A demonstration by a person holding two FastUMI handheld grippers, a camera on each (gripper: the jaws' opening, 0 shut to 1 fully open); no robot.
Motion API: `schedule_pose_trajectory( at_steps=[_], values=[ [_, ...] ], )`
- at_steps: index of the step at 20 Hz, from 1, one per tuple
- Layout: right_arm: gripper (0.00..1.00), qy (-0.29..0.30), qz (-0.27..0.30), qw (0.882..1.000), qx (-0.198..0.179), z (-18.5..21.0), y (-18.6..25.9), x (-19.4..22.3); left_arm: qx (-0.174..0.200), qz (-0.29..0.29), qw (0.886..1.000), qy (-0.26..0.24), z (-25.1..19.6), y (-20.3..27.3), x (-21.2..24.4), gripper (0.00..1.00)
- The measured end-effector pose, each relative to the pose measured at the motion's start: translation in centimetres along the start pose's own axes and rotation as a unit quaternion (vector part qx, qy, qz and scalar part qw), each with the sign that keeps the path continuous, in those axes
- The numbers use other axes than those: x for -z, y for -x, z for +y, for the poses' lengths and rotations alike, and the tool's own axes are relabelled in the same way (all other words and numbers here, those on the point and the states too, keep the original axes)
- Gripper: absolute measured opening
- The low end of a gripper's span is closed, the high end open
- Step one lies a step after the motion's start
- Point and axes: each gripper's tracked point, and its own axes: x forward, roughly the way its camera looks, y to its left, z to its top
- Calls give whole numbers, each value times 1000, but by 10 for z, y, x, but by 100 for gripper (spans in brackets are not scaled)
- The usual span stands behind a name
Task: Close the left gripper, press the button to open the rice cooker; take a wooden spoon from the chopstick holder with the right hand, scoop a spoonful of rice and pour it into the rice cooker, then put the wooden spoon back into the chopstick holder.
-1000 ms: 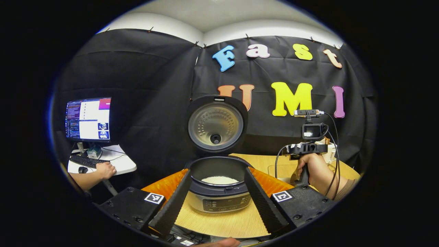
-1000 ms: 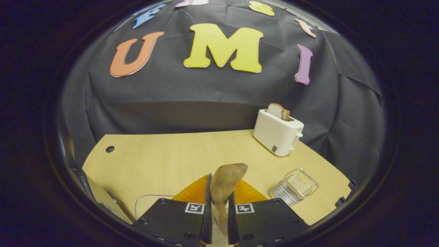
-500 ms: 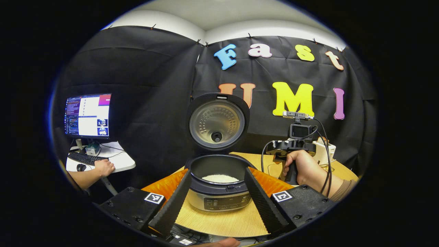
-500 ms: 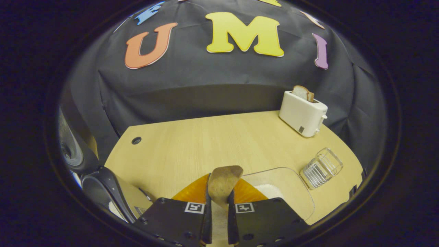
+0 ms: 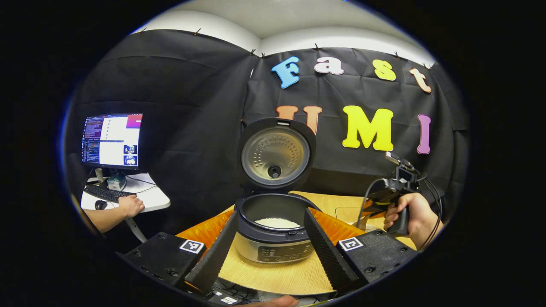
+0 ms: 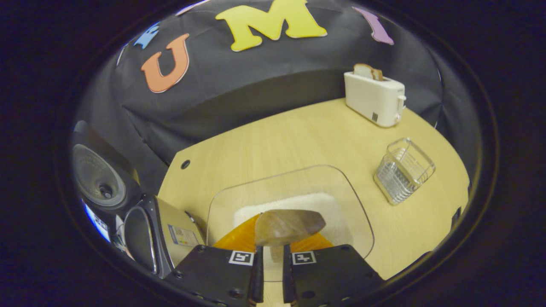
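Landmark: silver-and-black round rice cooker [image 5: 275, 247] on the pale wooden table [image 6: 298, 140], its domed lid [image 5: 276, 152] standing upright behind the pot, white rice [image 5: 277, 222] lying in the dark inner pot.

Left gripper [image 5: 268, 243]: fingers spread wide to either side of the cooker's front, touching nothing.

Right gripper [image 6: 270, 273]: to the cooker's right, fingers clenched close together on the handle of the brown wooden spoon [image 6: 289, 228]; the grip point itself is narrow and partly hidden, so contact appears firm but is hard to confirm. Spoon bowl hangs over a clear, rounded-square glass tray [image 6: 239, 200] just right of the cooker, above its patch of white rice [image 6: 298, 204].

Clear ribbed chopstick holder [image 6: 403, 170]: farther right of the cooker, beyond the tray.

White toaster [image 6: 374, 99] with bread slices: well right and behind the cooker, at the table's far edge.

Hand [image 5: 411, 215] gripping the right gripper's handle, right of the cooker.
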Motion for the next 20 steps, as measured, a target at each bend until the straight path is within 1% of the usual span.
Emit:
schedule_pose_trajectory(
  at_steps=[1, 4, 7, 9, 10, 13, 14, 17, 18, 20],
  values=[
    [17, -4, 2, 1000, -15, -4, 0, 0, 1, -1, 1000, 1, 0, 1, 0, 98],
    [19, -29, 24, 998, -42, -13, 3, 8, 1, -1, 1000, 4, 0, -3, 1, 98],
    [19, -43, 26, 997, -57, -15, 4, 9, 5, -2, 1000, 6, -4, -3, 0, 97],
    [19, -72, 23, 995, -69, -18, 3, 9, 7, -9, 1000, 3, -6, -2, -3, 94],
    [19, -88, 24, 993, -74, -19, 2, 9, 11, -10, 1000, 3, -8, -1, -4, 94],
    [18, -147, 16, 985, -89, -15, 3, 7, 19, -12, 1000, 5, -14, -1, -4, 94],
    [19, -170, 16, 980, -97, -10, 5, 9, 20, -11, 1000, 6, -15, -1, -3, 94],
    [18, -241, 13, 962, -128, 3, 10, 12, 23, -8, 1000, 5, -17, -4, -1, 94],
    [17, -248, 7, 960, -132, 5, 10, 13, 22, -7, 1000, 4, -16, -4, 0, 94],
    [17, -238, -2, 963, -128, 6, 10, 15, 23, -6, 1000, 4, -17, -5, 1, 94]
  ],
)
